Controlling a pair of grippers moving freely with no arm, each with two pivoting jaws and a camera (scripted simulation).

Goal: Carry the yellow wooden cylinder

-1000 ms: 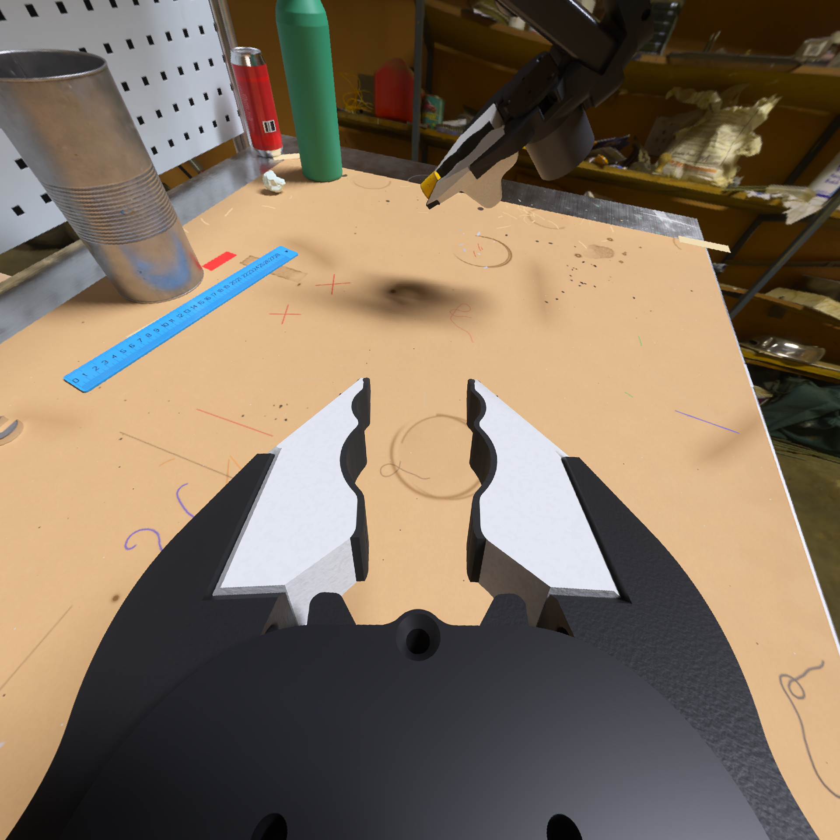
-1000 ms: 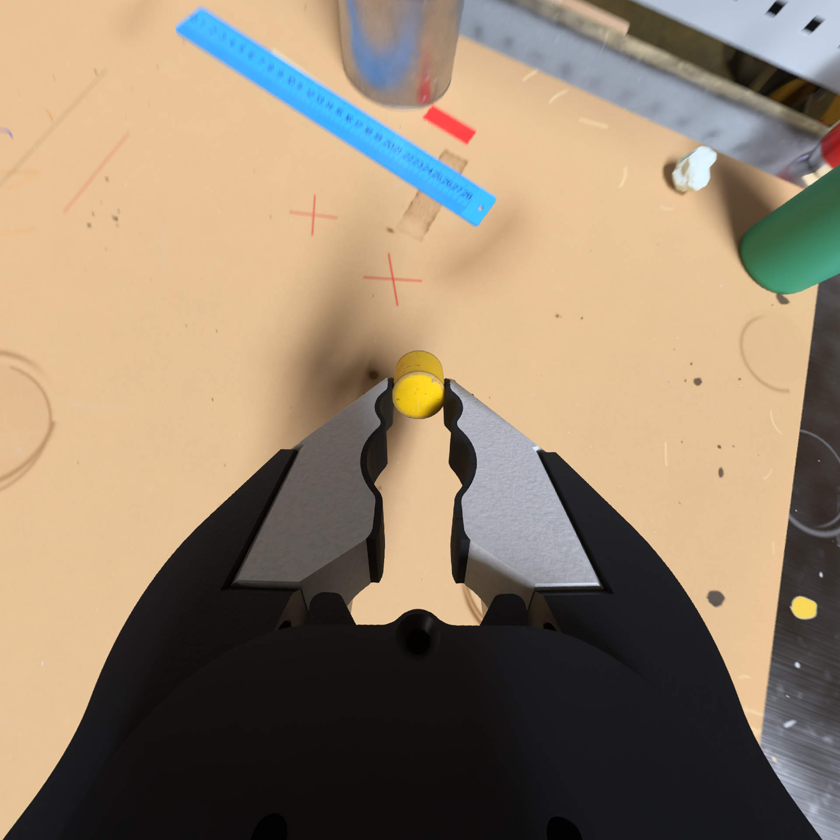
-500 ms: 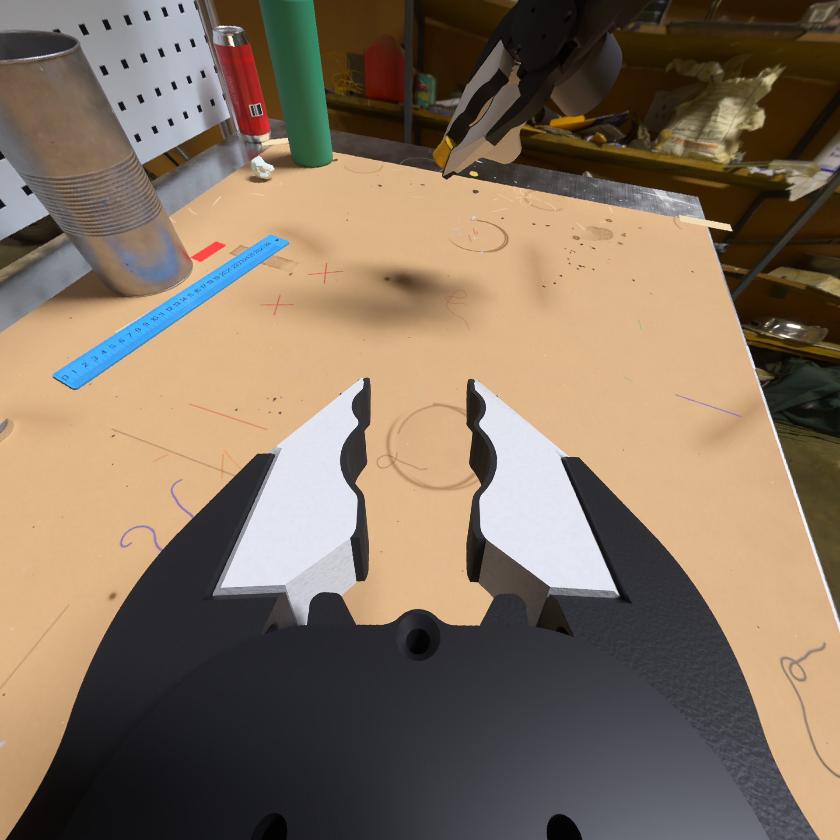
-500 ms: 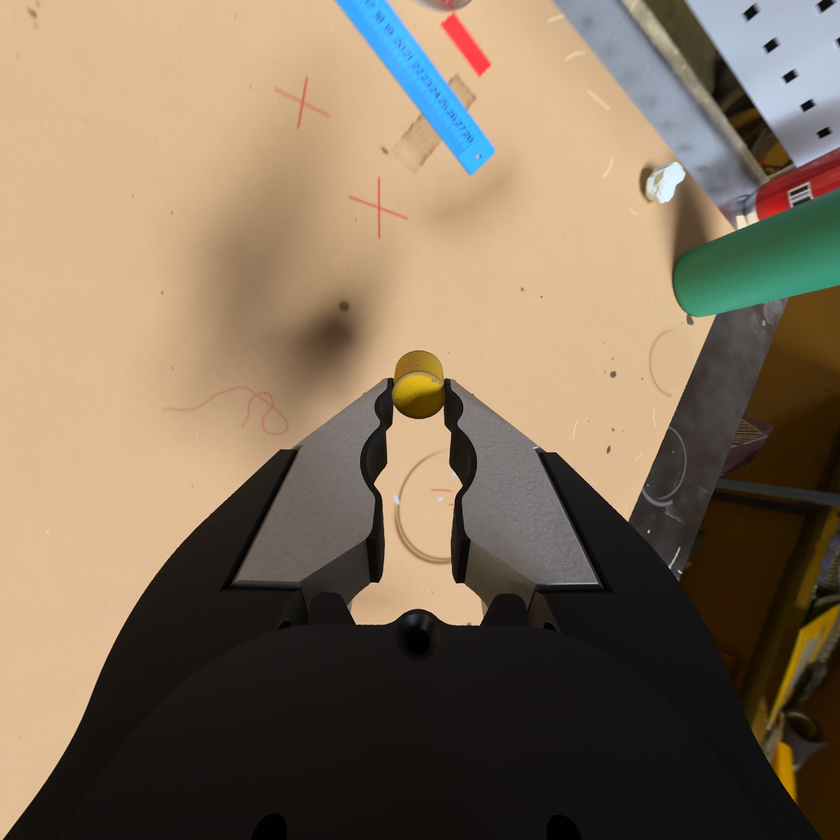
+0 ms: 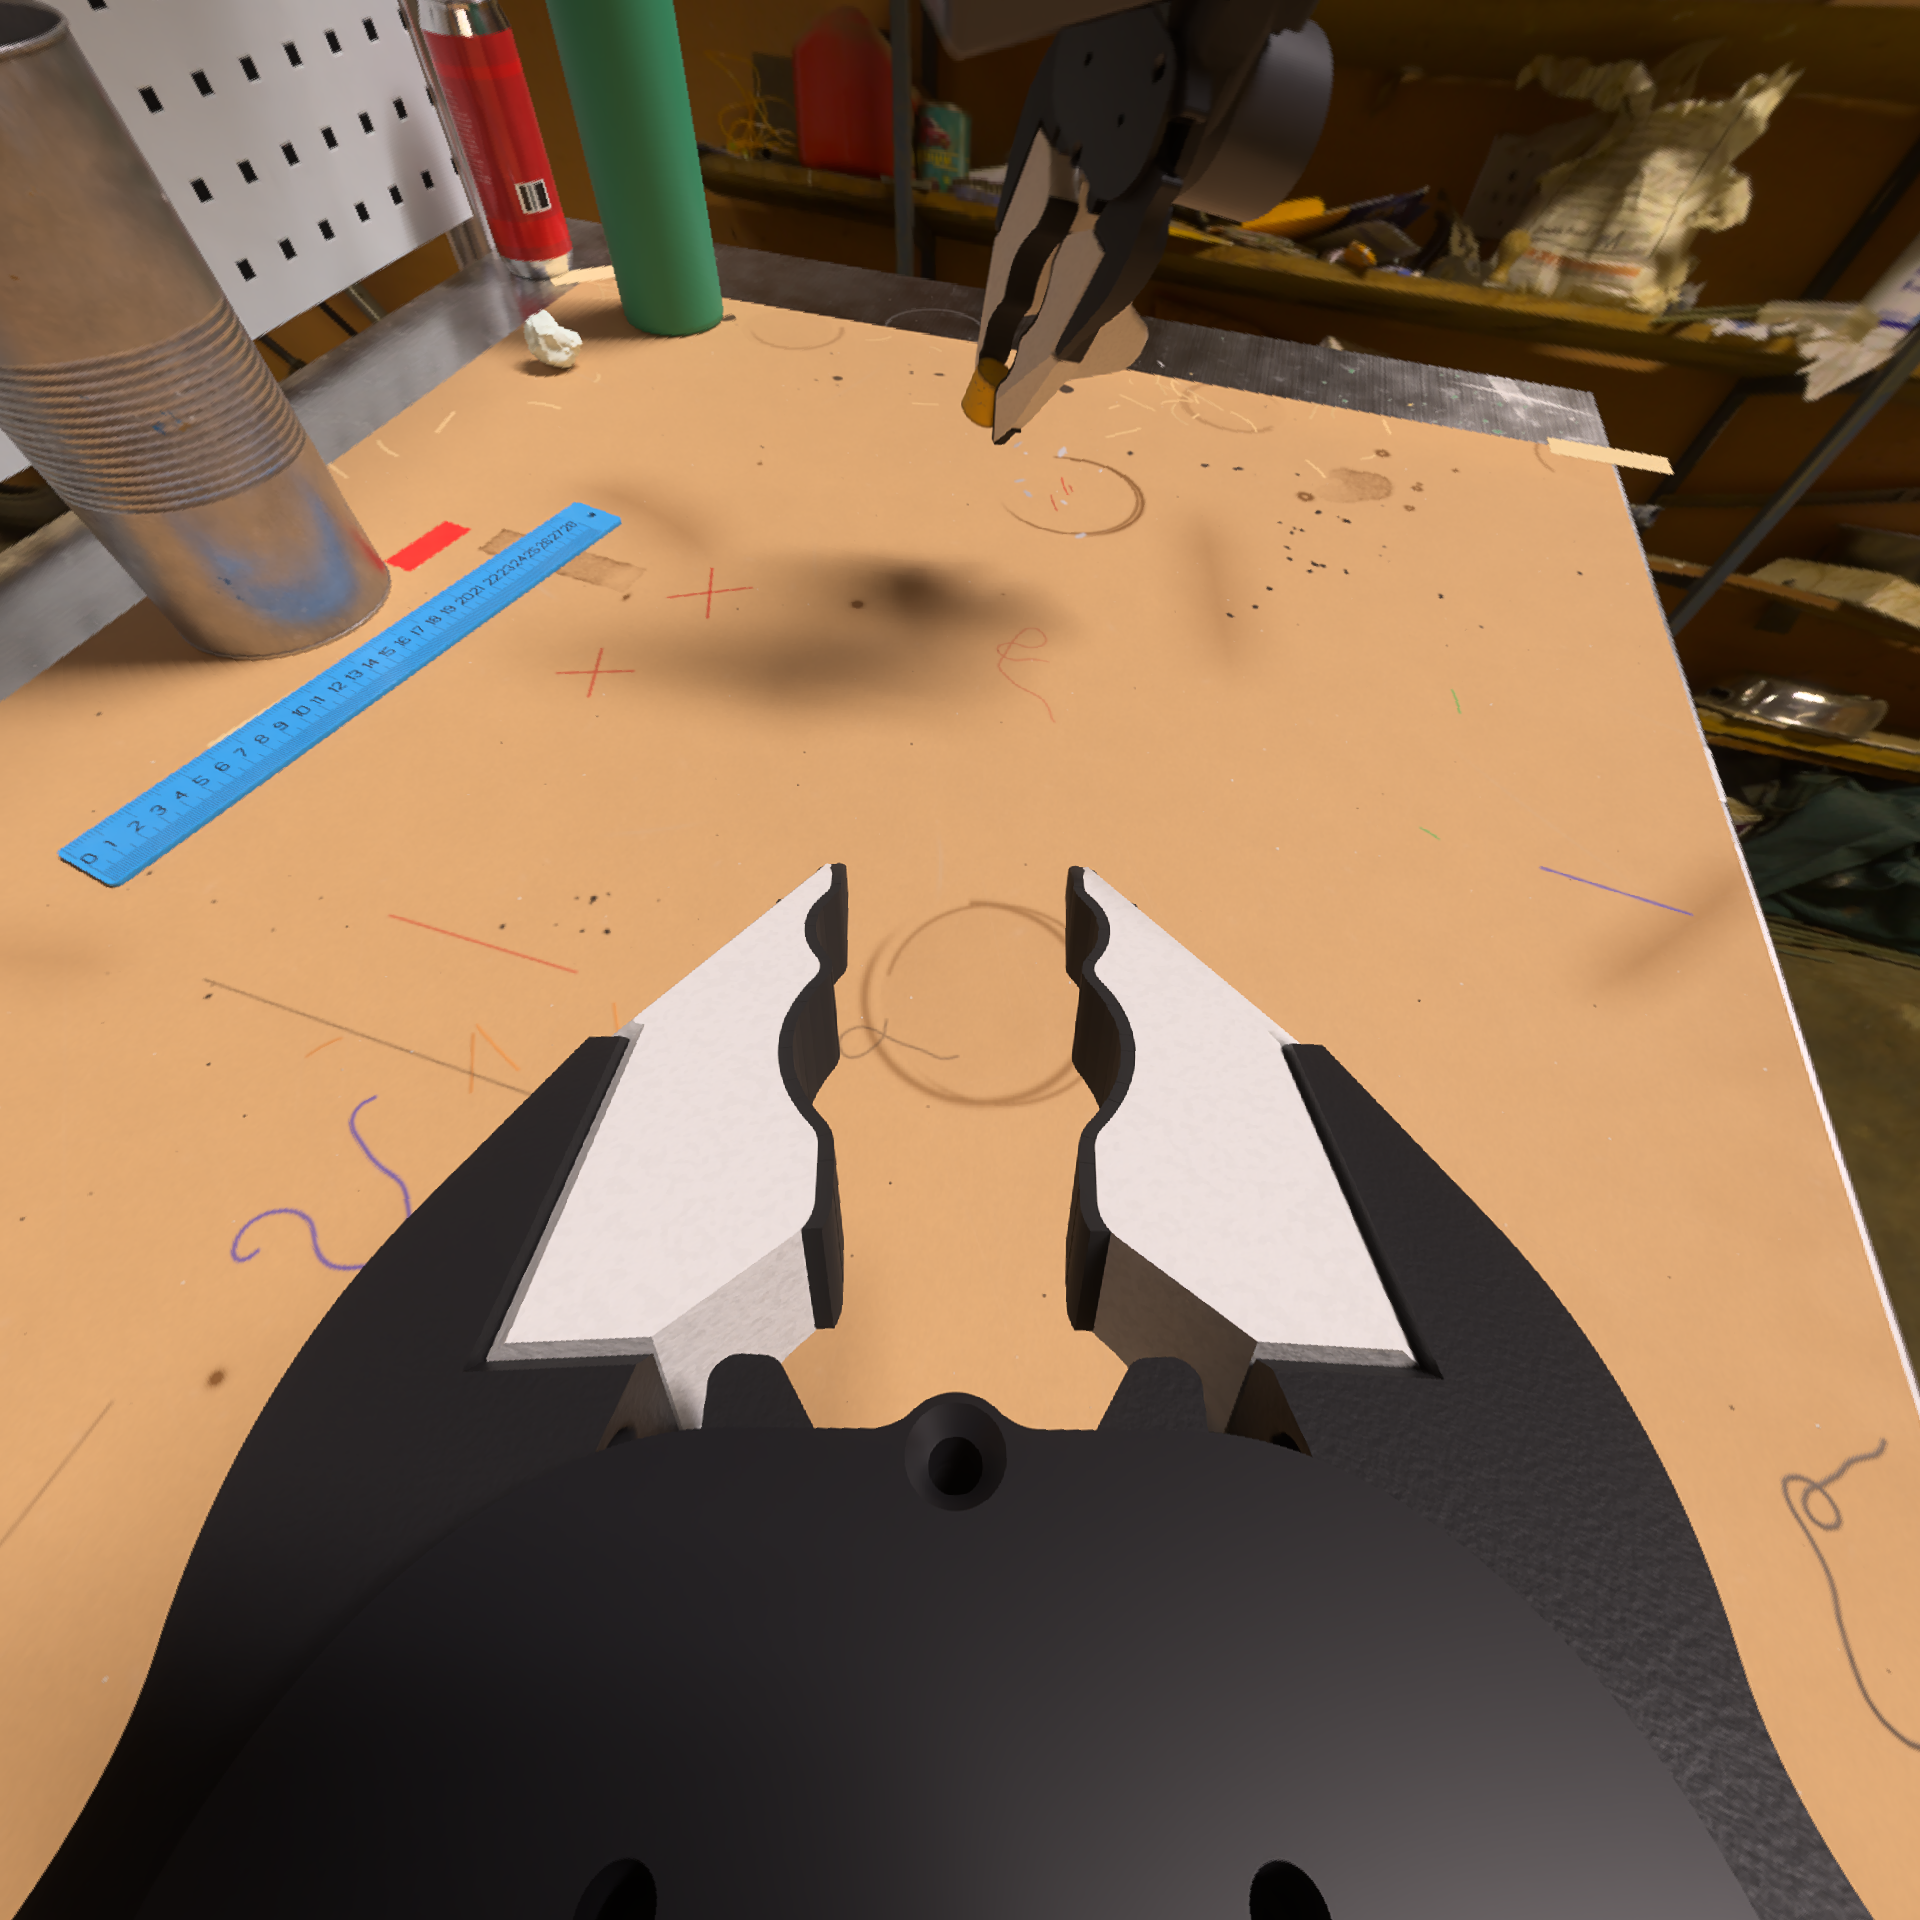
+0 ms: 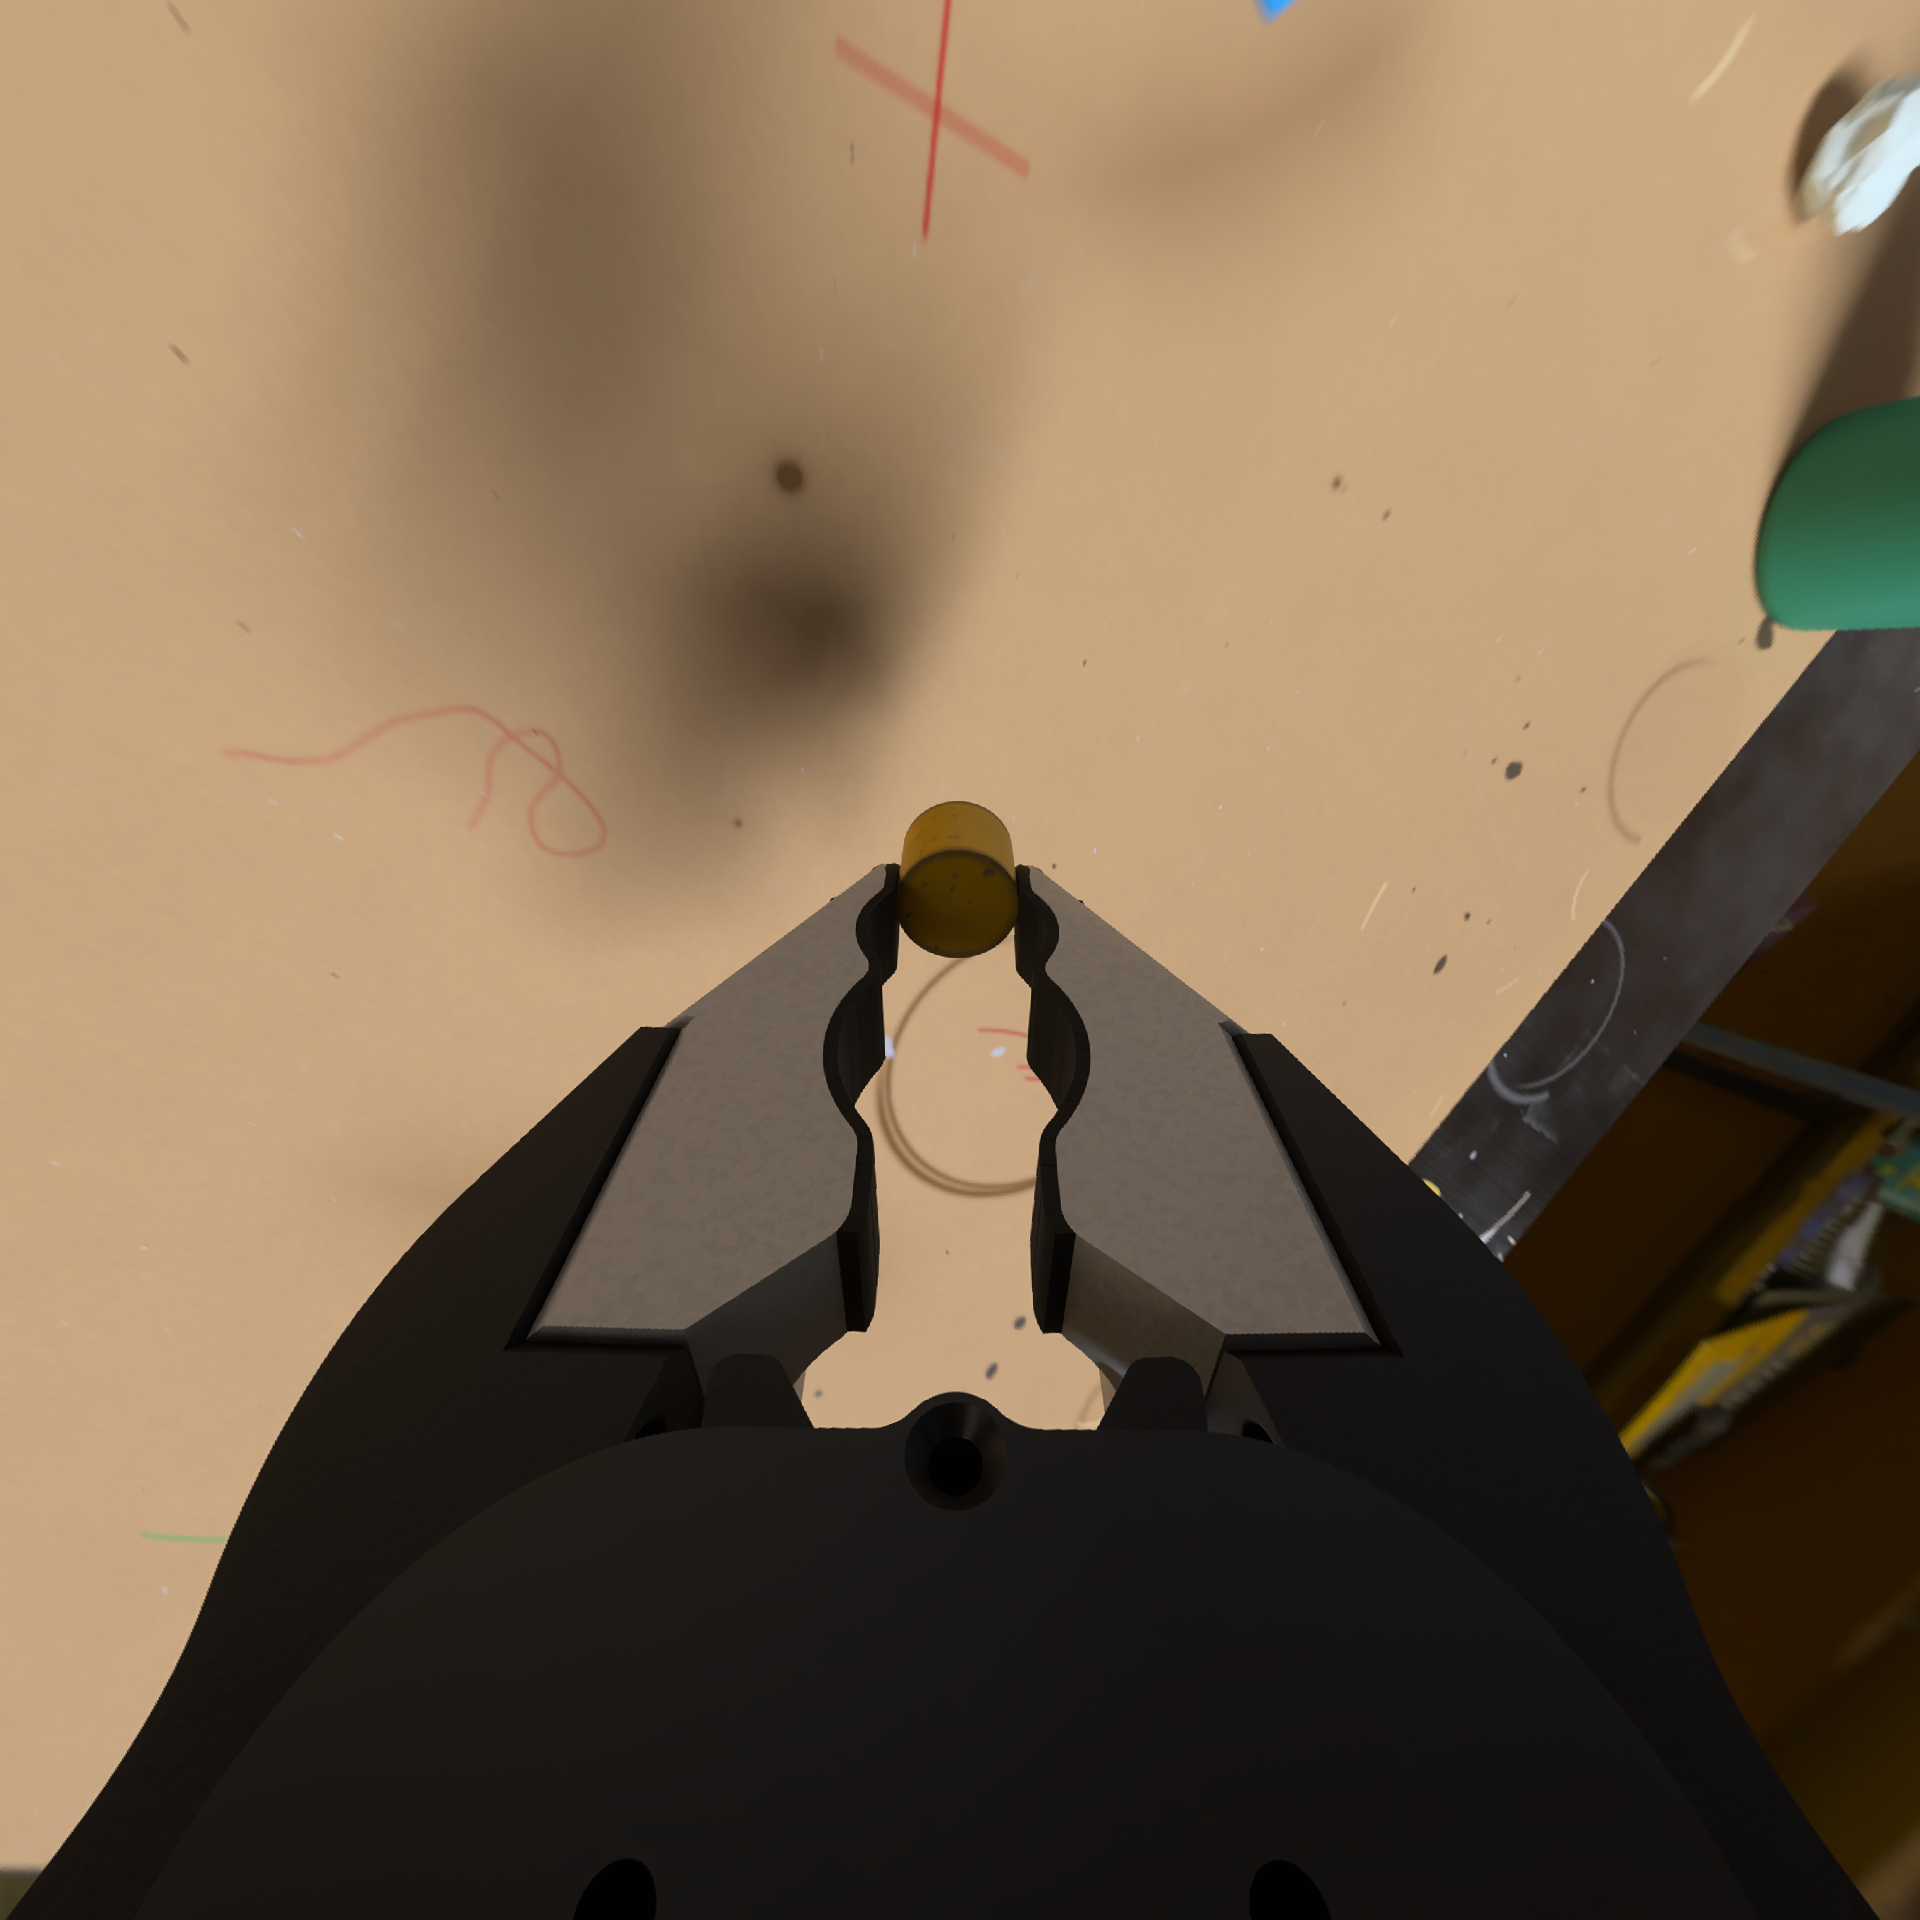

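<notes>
The yellow wooden cylinder [image 6: 956, 891] is a short stub pinched between the tips of my right gripper [image 6: 956, 902], held in the air above the tan tabletop [image 6: 416, 935]. In the left wrist view the right gripper [image 5: 1003, 400] hangs over the far part of the table, pointing down, with the cylinder [image 5: 979, 390] at its tips, just above a drawn circle. My left gripper [image 5: 956, 883] is open and empty, low over the near middle of the table.
A metal pipe [image 5: 156, 395], a blue ruler [image 5: 332, 686] and a red tag [image 5: 426, 545] are at the left. A green bottle [image 5: 644, 166], a red can [image 5: 499, 145] and a white crumpled scrap [image 5: 551, 338] stand at the far left. The table's right edge [image 5: 1766, 935] drops off.
The right gripper has carried the cylinder toward the far side of the table and swung from slanted to nearly vertical. The left gripper has hardly moved.
</notes>
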